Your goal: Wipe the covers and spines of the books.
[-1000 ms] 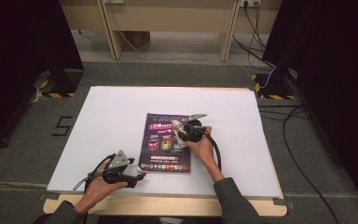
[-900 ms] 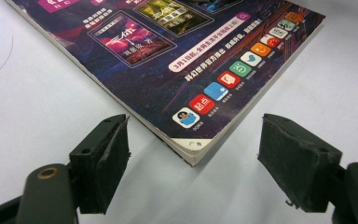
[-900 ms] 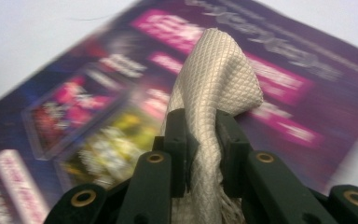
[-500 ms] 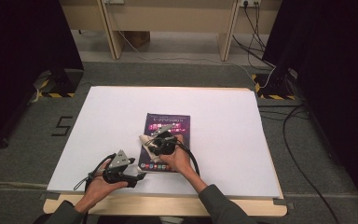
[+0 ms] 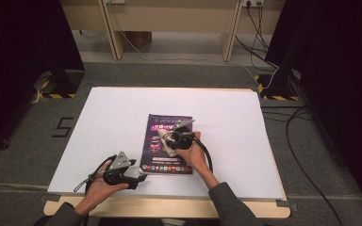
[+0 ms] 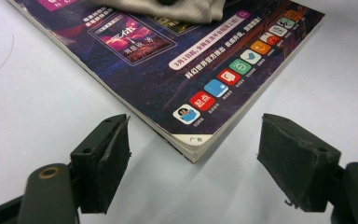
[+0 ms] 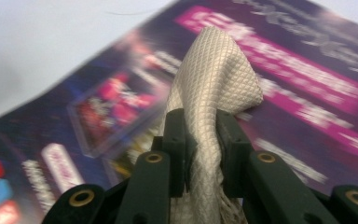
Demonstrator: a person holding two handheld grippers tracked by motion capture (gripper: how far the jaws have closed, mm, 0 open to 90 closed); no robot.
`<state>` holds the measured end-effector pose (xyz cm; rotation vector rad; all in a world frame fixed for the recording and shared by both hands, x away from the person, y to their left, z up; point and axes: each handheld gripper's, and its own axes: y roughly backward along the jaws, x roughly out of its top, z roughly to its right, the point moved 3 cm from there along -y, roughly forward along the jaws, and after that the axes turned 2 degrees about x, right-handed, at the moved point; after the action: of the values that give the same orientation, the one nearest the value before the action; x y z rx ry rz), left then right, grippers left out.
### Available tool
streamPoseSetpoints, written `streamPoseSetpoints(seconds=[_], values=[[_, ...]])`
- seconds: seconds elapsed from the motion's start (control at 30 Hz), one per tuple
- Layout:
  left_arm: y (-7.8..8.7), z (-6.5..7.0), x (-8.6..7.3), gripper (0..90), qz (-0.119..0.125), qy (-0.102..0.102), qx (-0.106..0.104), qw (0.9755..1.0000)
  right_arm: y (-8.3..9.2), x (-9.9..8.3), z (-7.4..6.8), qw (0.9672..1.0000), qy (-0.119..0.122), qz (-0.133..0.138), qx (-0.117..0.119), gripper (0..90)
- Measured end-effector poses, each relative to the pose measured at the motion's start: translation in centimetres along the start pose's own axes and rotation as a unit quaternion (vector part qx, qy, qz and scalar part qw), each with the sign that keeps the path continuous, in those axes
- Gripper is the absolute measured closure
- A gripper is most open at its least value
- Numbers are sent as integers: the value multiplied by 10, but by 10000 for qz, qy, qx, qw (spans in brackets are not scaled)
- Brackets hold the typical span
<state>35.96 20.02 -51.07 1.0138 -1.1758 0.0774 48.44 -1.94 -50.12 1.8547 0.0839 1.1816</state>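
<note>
Lab, taped floor [image 5: 52,95], trailing cables [image 5: 306,165], white table [image 5: 118,117]

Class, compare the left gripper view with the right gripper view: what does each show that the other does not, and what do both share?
Left gripper view alone: the left gripper with its jaws wide apart and nothing between them, aimed at the magazine's near corner, plus the row of coloured app icons along that edge, sharp and readable. Right gripper view alone: the right gripper shut on a beige waffle-weave cloth, which stands up in a peak above the jaws. Both share: the dark purple magazine lying flat on the white table, and some part of the cloth resting on its cover.
</note>
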Motion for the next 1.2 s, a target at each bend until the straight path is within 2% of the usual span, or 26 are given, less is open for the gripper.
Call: streamPoseSetpoints(seconds=[0.17, 0.23, 0.33, 0.4, 0.53, 0.67, 0.73, 0.8, 0.83, 0.87, 0.93, 1.0, 1.03, 1.1, 1.13, 1.17, 1.2], values=[[0, 0, 0, 237, -7, 0, 7, 10000, 14, -10, 25, 9994, -241, 63, -236, 766], [0, -1, 1, 237, 12, 26, 17, 10000, 17, -12, 28, 9993, -292, 71, -241, 767], [1, -2, -1, 233, -31, 53, -12, 10000, 16, -11, 26, 9992, -210, 55, -320, 772], [2, -3, 0, 230, -15, 57, 1, 10000, 15, -10, 21, 9995, -142, 16, -289, 772], [6, -5, 0, 229, 0, 82, -1, 10000, 6, -6, -1, 10000, 23, -28, -66, 773], [11, -9, -2, 227, 26, 128, 45, 9999, -4, -2, -31, 9991, 363, -80, 182, 772], [14, -13, -3, 227, 27, 141, 96, 9999, -8, 0, -44, 9985, 456, -112, 283, 773], [17, -16, -3, 228, 56, 188, 131, 9997, -11, 0, -54, 9976, 536, -118, 428, 773], [18, -18, -4, 227, 65, 196, 146, 9997, -11, -1, -59, 9978, 452, -139, 473, 773], [19, -18, -4, 227, 85, 227, 161, 9996, -12, 0, -63, 9970, 554, -138, 528, 773], [20, -20, -5, 227, 73, 243, 188, 9995, -14, -1, -74, 9959, 523, -197, 709, 773], [20, -21, -6, 227, 81, 261, 199, 9994, -16, 0, -80, 9945, 738, -163, 720, 773], [21, -21, -6, 228, 86, 262, 204, 9994, -16, -1, -84, 9946, 685, -193, 752, 773], [21, -21, -6, 228, 86, 260, 206, 9994, -16, -2, -85, 9941, 777, -175, 742, 772], [21, -22, -6, 228, 84, 266, 214, 9994, -15, -2, -85, 9938, 785, -183, 766, 771], [21, -22, -5, 228, 89, 256, 249, 9993, -15, -2, -85, 9942, 689, -209, 804, 770], [22, -22, -5, 229, 120, 287, 278, 9991, -15, -2, -83, 9940, 725, -169, 803, 770]])
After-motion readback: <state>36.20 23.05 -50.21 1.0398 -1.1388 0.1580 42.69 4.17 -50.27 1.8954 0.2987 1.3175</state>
